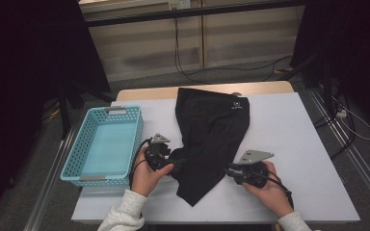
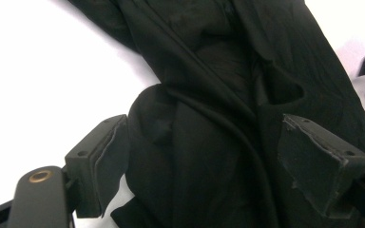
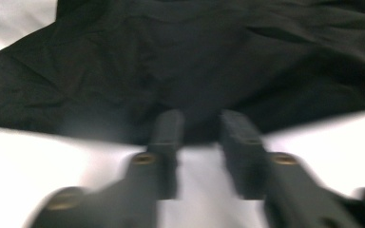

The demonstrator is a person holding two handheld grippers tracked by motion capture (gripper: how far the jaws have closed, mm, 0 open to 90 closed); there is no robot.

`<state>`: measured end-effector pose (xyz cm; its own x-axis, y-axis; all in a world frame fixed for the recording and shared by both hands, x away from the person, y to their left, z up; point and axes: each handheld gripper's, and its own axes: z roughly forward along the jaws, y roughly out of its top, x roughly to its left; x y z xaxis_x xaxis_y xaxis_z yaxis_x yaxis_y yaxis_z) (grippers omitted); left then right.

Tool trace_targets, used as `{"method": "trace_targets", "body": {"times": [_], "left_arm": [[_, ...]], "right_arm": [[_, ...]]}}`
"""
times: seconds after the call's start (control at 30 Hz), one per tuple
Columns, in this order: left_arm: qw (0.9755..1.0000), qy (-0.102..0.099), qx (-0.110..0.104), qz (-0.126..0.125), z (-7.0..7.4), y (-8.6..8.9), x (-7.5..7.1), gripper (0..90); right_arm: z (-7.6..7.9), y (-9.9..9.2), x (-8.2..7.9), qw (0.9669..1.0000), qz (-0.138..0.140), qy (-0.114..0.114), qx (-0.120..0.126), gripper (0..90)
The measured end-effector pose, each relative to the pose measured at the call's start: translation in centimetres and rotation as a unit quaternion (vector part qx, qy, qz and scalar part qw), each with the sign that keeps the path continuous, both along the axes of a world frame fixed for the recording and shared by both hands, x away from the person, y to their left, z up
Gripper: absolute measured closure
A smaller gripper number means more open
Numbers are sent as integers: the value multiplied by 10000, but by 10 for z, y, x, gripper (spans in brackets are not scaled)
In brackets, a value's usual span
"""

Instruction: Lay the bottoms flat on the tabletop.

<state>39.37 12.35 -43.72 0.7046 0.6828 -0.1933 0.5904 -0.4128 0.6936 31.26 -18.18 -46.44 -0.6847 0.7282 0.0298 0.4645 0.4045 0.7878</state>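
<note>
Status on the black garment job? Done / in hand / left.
Done: the black garment lies bunched on the table, one fold at most. In hand: the left gripper has its jaws wide around the garment's left edge, pads not pressing; the right gripper has its tips at the right edge, a small gap between them. Left: probably further folding, then the blue basket, which holds nothing yet.

High view overlooks table (image 1: 294, 144); gripper views close.
</note>
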Motion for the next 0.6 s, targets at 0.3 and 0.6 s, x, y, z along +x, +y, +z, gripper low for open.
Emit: {"method": "trace_targets", "body": {"times": [0.3, 0.6], "left_arm": [[10000, -15, 5, 78, -1, 5, -1, 189], [10000, 49, -23, 79, -1, 7, -3, 188]], "right_arm": [[-4, 26, 8, 9996, 207, 51, -188, 898], [-1, 1, 4, 9996, 138, 235, 42, 900]]}}
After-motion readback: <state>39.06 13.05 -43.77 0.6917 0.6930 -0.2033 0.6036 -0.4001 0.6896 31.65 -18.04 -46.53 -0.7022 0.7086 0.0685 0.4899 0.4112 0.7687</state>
